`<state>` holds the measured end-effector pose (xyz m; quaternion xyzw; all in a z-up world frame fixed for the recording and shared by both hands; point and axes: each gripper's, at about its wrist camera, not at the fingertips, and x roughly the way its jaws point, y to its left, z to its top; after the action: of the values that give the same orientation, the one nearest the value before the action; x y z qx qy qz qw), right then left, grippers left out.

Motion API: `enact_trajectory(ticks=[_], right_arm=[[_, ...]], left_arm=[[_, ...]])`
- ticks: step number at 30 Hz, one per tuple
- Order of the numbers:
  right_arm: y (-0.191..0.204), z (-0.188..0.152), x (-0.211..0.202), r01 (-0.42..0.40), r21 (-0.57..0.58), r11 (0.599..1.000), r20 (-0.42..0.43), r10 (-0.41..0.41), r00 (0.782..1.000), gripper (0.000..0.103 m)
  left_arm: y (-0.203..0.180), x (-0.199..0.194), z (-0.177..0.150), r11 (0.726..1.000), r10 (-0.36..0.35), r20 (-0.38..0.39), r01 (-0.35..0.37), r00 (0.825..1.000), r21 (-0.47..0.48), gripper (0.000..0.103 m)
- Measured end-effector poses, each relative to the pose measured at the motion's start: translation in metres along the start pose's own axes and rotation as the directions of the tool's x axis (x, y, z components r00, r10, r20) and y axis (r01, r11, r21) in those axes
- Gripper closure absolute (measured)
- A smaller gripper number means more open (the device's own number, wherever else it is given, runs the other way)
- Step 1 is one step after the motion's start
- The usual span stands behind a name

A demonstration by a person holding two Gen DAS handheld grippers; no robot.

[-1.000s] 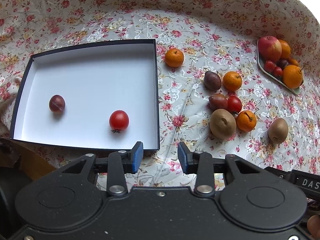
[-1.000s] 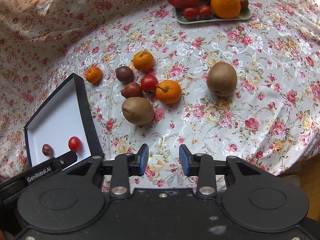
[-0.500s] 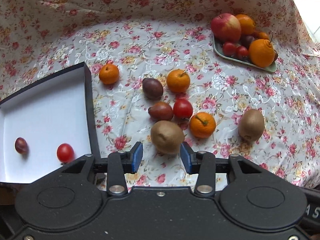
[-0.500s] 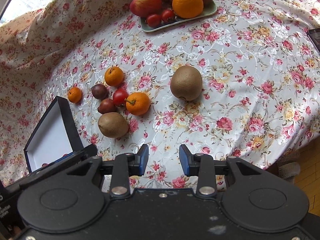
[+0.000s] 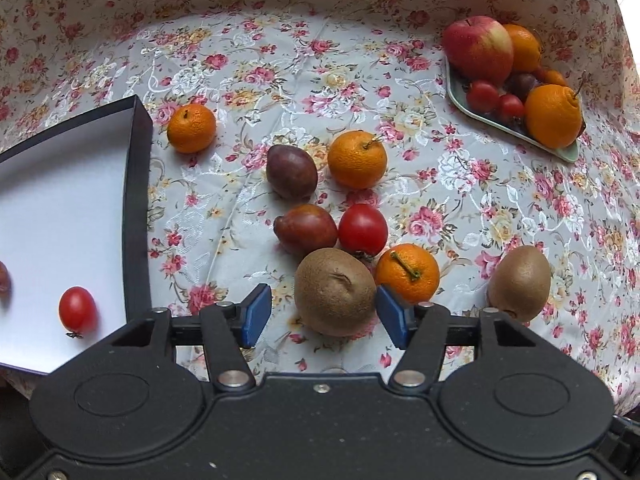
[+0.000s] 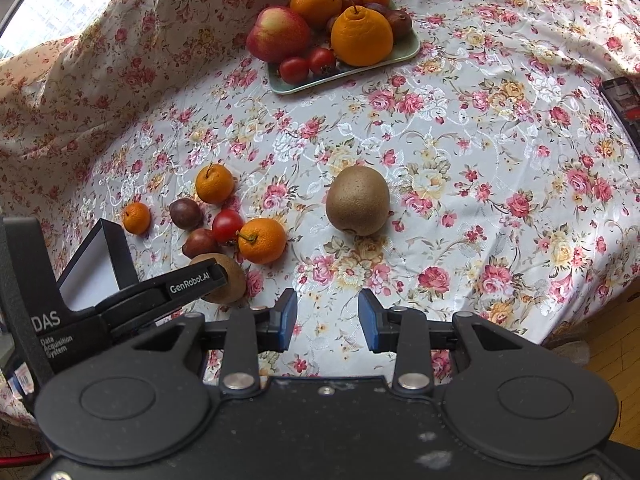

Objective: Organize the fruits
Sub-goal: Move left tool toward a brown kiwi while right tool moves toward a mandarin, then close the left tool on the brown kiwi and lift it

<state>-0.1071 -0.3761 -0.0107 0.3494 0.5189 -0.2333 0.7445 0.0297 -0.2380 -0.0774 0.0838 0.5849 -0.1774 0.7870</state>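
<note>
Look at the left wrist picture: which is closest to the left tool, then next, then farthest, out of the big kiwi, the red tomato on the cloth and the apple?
1. Big kiwi: between the left tool's open fingers.
2. Red tomato: just beyond the kiwi, mid-cloth.
3. Apple: far back right, on the green tray.

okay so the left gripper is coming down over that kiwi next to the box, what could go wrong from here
The left gripper has just been opening around the near brown fuzzy kiwi, not yet pressing it. Its right blue pad sits close to the stemmed orange mandarin, so closing might nudge that. The shiny red tomato and the dark reddish plum-like fruit crowd the kiwi's far side and could roll. The round kiwi may also slip on the glossy floral tablecloth.
</note>
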Motion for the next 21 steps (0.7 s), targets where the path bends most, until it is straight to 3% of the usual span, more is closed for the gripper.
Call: enact_trajectory(ticks=[12,15,21], right_arm=[[0.006,0.019,0.019,-0.017,0.069,0.997,-0.054,0.02,0.998,0.066],[0.012,0.025,0.025,0.007,0.058,0.998,-0.046,-0.004,0.999,0.066],[0.021,0.037,0.035,0.012,0.072,0.997,-0.061,-0.008,0.998,0.066]], left_arm=[[0.003,0.035,0.01,0.999,-0.018,-0.081,0.015,0.997,-0.03,0.04],[0.002,0.034,0.013,0.999,-0.04,-0.085,0.041,0.996,0.004,0.047],[0.016,0.028,0.012,1.0,-0.006,-0.119,0.005,0.993,-0.014,0.048]])
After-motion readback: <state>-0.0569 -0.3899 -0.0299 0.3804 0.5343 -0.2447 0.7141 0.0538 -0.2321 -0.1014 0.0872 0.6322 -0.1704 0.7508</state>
